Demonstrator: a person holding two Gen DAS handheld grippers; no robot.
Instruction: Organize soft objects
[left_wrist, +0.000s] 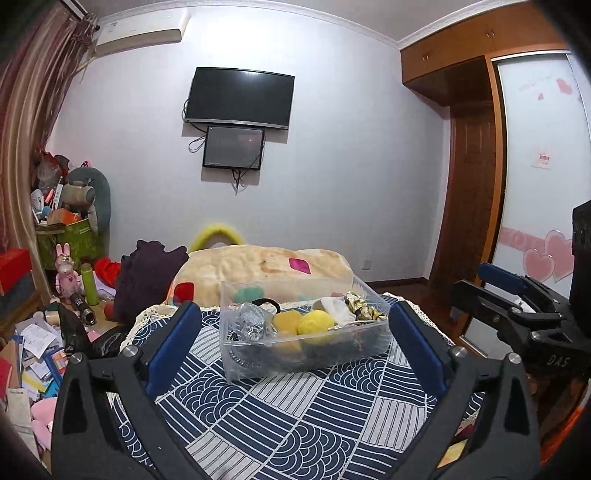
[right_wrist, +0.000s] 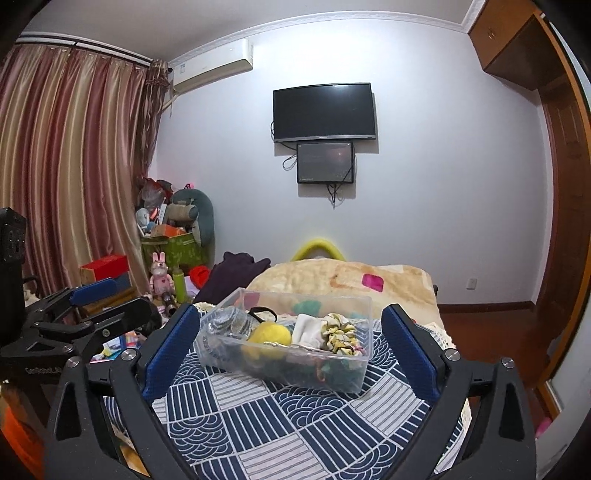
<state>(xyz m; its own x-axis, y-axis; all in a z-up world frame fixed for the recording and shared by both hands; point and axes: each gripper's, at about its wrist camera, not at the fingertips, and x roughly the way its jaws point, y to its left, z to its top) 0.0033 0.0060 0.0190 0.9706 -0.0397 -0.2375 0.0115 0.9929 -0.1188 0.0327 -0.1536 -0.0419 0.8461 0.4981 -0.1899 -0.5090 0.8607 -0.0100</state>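
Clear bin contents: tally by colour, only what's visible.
In the clear bin, as far as both views show:
Yellow: 2, pom-pom and darker yellow ball
Silver: 1, sequin piece
White: 1, cloth
Green-patterned: 1, scrunchie
Black: 1, hair tie
Total: 6. Darker items under the pile cannot be separated.

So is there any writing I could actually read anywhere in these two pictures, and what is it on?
"DAS" – on the black body of the right gripper, seen from the left wrist view.
"GenRobot_AI" – on the body of the left gripper, partly cut off, so this reading is uncertain.
Sticker on the air conditioner: too small to read.
Red notice on the wardrobe door: blurred, unreadable.
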